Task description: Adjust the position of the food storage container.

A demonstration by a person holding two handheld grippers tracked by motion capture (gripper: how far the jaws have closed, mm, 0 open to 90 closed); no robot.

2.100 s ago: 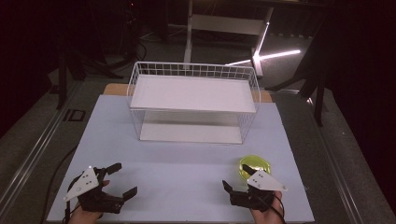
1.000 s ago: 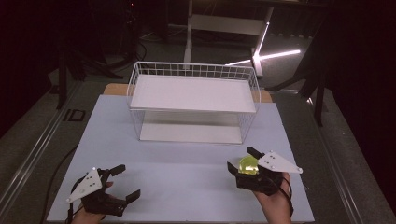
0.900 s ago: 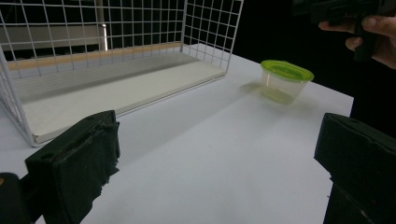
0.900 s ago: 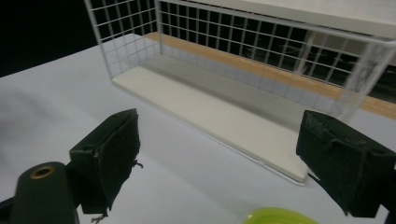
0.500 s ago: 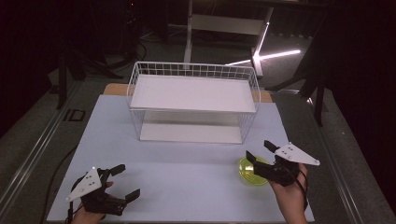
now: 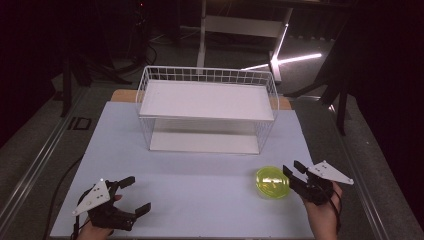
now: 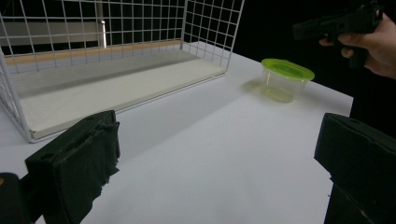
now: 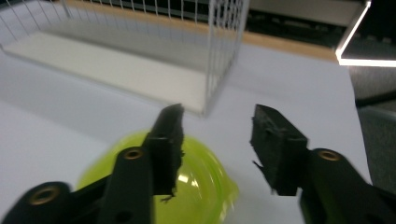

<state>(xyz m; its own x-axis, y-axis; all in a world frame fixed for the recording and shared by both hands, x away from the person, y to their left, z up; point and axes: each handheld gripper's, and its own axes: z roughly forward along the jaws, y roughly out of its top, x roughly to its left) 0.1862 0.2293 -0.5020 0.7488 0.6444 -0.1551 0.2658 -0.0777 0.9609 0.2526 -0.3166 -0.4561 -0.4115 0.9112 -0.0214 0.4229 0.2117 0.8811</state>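
Shifted off the yellow-green lidded tub (image 6: 272,182), the right gripper (image 6: 295,172) now sits just beside it, jaws closing partway with nothing between them. Beyond the tub stands the white wire rack (image 6: 207,111). Well apart, the left gripper (image 6: 134,194) holds its place, jaws apart and empty.

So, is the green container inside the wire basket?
No, the green container stands on the table, in front of the wire basket.

A wire rack (image 6: 207,107) is set at the back of the table (image 6: 200,200). A lidded tub (image 6: 272,182) is placed before its right end, beside the right gripper (image 6: 295,175).
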